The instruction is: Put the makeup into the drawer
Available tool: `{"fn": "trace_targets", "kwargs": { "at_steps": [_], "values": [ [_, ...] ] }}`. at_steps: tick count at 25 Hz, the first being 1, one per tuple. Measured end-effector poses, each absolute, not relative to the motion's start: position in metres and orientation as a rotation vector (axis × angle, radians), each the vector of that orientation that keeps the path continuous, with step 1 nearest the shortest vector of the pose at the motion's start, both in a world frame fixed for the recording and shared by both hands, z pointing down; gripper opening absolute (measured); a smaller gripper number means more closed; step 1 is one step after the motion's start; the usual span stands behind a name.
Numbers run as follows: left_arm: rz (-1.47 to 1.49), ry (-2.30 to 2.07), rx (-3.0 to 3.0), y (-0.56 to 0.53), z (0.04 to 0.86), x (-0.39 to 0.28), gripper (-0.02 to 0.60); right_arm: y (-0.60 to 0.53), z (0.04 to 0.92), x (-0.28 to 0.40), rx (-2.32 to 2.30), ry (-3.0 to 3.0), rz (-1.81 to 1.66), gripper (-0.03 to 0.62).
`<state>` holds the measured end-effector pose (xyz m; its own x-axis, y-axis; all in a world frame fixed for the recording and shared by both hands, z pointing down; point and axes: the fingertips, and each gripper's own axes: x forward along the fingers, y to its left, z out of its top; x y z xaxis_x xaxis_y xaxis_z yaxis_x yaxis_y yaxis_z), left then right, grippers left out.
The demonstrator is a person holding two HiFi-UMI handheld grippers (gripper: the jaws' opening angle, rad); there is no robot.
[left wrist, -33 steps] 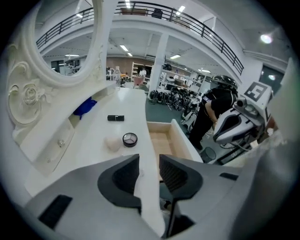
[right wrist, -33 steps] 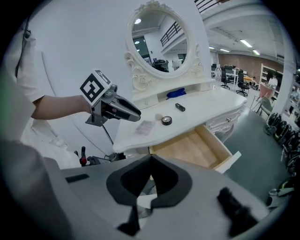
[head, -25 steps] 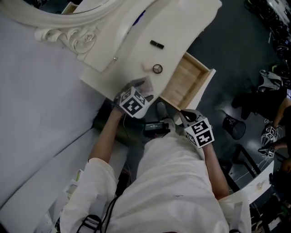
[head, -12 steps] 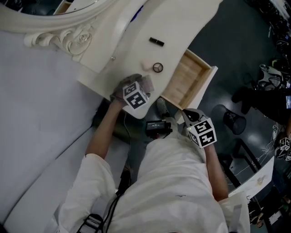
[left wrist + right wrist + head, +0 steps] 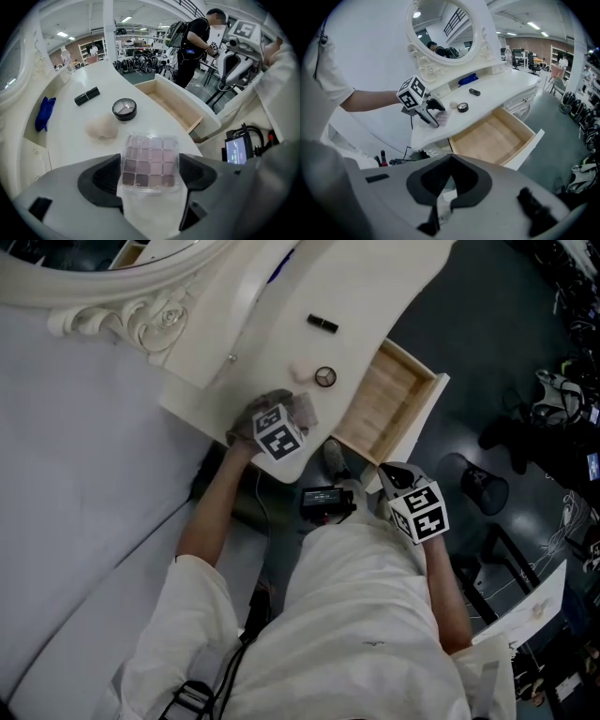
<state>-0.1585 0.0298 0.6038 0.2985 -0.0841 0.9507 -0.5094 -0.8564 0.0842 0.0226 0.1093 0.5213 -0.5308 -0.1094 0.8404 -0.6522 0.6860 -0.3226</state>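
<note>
We are holding the left gripper (image 5: 151,164) pointed steeply down over the near edge of the white table (image 5: 70,140). Its jaws have just been opening and are now standing spread wide. The eyeshadow palette (image 5: 150,152) is lying flat on the table between them. Its sides are sitting just inside the two pads, and we are not seeing either pad press on it.

Just beyond the palette, a little to the left in the left gripper view, a beige puff (image 5: 101,127) is resting on the table. A round compact (image 5: 124,108) is sitting just beside the puff, on the side nearer the drawer. A black lipstick tube (image 5: 86,95) is lying farther back, well apart from the palette. A blue cloth (image 5: 45,112) is lying on the ledge at the far left, under the oval mirror (image 5: 440,28).

The drawer (image 5: 412,418) is standing pulled out at the table's right side, showing its pale wooden floor. All of the makeup is lying on the table top, outside it.

We are holding the right gripper (image 5: 451,164) off the table, near the drawer's front corner and angled down toward it. Its jaws are pressed together, and we are seeing nothing held between them.

A person (image 5: 194,42) in dark clothes is standing in the room beyond the drawer.
</note>
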Motion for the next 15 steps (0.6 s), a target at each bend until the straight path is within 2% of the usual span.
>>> {"fn": "trace_targets", "kwargs": {
  "at_steps": [15],
  "values": [
    [1.441,-0.729,2.013,0.037,0.601,-0.146,0.376,0.109,0.522,0.032,0.572,-2.079,0.796,0.012]
  ]
}}
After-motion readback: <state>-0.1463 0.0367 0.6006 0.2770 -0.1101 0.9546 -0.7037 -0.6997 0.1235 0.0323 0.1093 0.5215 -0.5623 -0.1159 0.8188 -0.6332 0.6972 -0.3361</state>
